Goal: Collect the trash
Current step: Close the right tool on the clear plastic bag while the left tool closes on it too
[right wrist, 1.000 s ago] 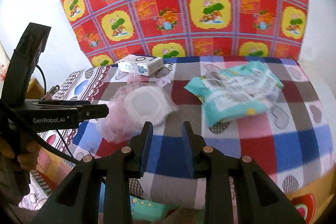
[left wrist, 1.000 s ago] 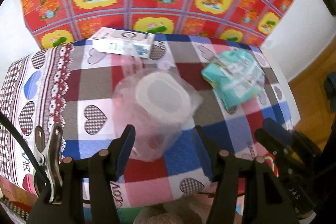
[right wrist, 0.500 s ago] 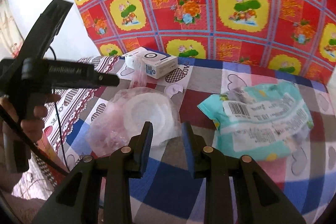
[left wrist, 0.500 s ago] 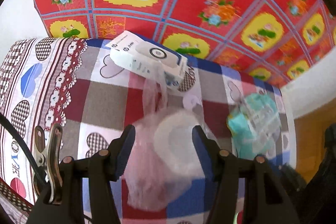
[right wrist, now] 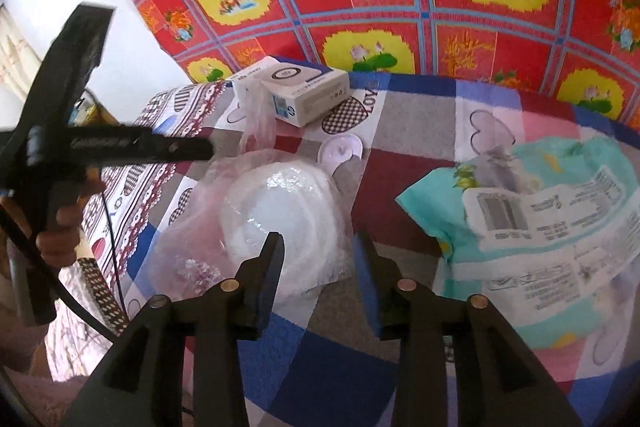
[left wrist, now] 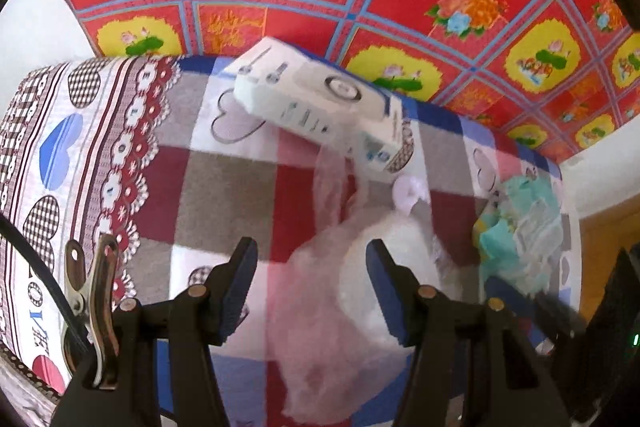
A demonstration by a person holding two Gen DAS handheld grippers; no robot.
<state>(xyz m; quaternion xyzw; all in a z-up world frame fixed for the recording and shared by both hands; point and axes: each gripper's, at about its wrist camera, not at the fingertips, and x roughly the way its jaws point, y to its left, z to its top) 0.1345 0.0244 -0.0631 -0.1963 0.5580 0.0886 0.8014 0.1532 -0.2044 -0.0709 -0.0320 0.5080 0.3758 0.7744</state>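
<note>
Two views are given. In the left wrist view, the left hand-held gripper (left wrist: 310, 277) is seen at lower centre with its jaws spread wide and nothing between them, presumably readied to take the thin pink plastic bag (left wrist: 320, 339) lying crumpled just beyond, with a round white container (left wrist: 384, 247) inside it. A stiff white cardboard box (left wrist: 316, 109) sits at upper centre on the checked, heart-printed worktop (left wrist: 224, 195), and a crinkled teal wrapper (left wrist: 520, 227) lies at the right edge. In the right wrist view, the right hand-held gripper (right wrist: 318, 263) is likewise parted and empty, poised over the bag's near edge at centre; the glossy teal wrapper fills the right, the box the upper centre.
</note>
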